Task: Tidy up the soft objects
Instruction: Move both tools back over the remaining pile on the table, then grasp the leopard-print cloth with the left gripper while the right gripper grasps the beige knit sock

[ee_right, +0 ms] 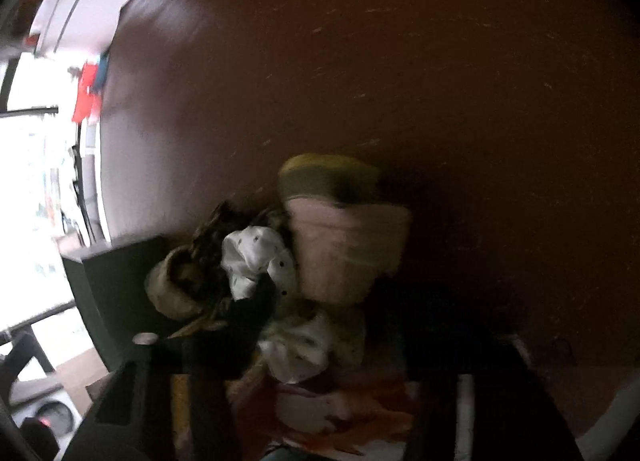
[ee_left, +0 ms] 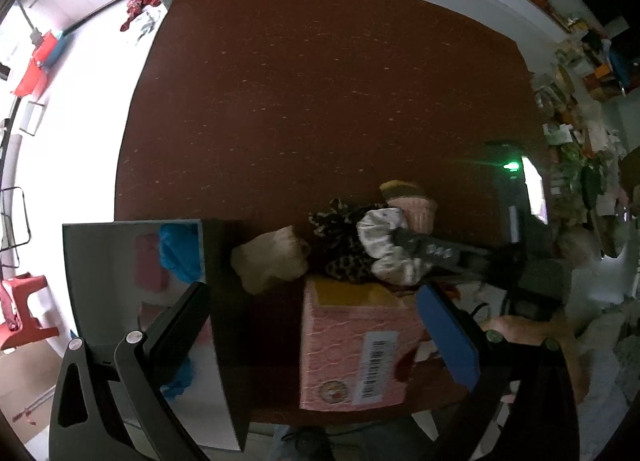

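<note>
Early going, I'd say. The grey bin [ee_left: 228, 341] at 8 o'clock in the left wrist view already has a blue thing [ee_left: 180, 249] and a pink thing [ee_left: 150, 261] in it, so some sorting looks done. Most of the soft bits are still heaped on the desk [ee_left: 320, 81], just below the middle of that view.

In the heap, the cream puff [ee_left: 272, 257] lies at 9 o'clock, almost against the bin wall. The leopard scrunchie [ee_left: 340, 241] is in the middle and the white scrunchie [ee_left: 380, 261] is at 3 o'clock. A pink-and-yellow piece [ee_left: 408, 201] sits at 1 o'clock. All four are still to be put away.

The right hand-held gripper [ee_left: 404, 241] comes in from 3 o'clock, right onto the white scrunchie. Its jaws look narrow, with cloth about one dark finger. I can't tell whether it is truly pinched.

The left hand-held gripper [ee_left: 312, 293] hangs wide and empty over a pink box [ee_left: 352, 341] at 6 o'clock.

What's hard to read:
- The right wrist view is smeared and dark, and its far finger is lost in shadow.
- The gripper frame cuts off the bin's lower half.
- The pink-and-yellow piece could be a sock or a pouch.
- The heap covers the box's top edge.
</note>
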Motion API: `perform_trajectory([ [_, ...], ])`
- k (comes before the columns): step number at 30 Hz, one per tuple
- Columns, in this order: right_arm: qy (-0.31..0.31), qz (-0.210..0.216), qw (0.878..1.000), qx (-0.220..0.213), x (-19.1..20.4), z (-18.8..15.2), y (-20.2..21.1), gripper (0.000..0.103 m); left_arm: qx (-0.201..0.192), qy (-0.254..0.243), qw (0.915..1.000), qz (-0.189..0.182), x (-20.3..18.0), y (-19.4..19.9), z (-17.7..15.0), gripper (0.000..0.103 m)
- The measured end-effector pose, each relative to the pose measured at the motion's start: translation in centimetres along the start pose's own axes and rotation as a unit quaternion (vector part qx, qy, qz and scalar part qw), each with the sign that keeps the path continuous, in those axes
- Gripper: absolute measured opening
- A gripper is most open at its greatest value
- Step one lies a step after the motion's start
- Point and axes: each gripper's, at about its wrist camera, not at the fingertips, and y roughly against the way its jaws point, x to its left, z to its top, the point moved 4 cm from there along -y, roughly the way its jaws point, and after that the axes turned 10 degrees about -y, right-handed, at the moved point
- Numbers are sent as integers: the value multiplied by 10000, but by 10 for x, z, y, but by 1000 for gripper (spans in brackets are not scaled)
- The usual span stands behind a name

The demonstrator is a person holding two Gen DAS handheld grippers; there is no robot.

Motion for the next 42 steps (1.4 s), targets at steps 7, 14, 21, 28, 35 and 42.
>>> perform_trajectory([
  [7, -695, -185, 9947, -731, -80, 10, 53, 35, 17, -280, 9995, -172, -46, -9, 18, 103],
  [14, -1195, 672, 9865, -895, -143, 2, 96, 75, 85, -507, 9984, -226, -85, -23, 35, 103],
  [21, -1399, 493, 9819, -1178, -177, -6, 116, 75, 369, 40, 9993, 105, -87, -59, 65, 103],
  [28, -1516, 450, 9826, -971, -171, 18, 97, 75, 881, 315, 9950, 349, -80, -112, 89, 103],
  [35, -1555, 582, 9835, -718, -167, 40, 70, 45, 1233, 258, 9904, 564, -80, -140, 89, 103],
  [42, -1568, -15, 9810, -1147, -204, 29, 98, 43, 1383, -96, 9900, 259, -109, -155, 93, 103],
])
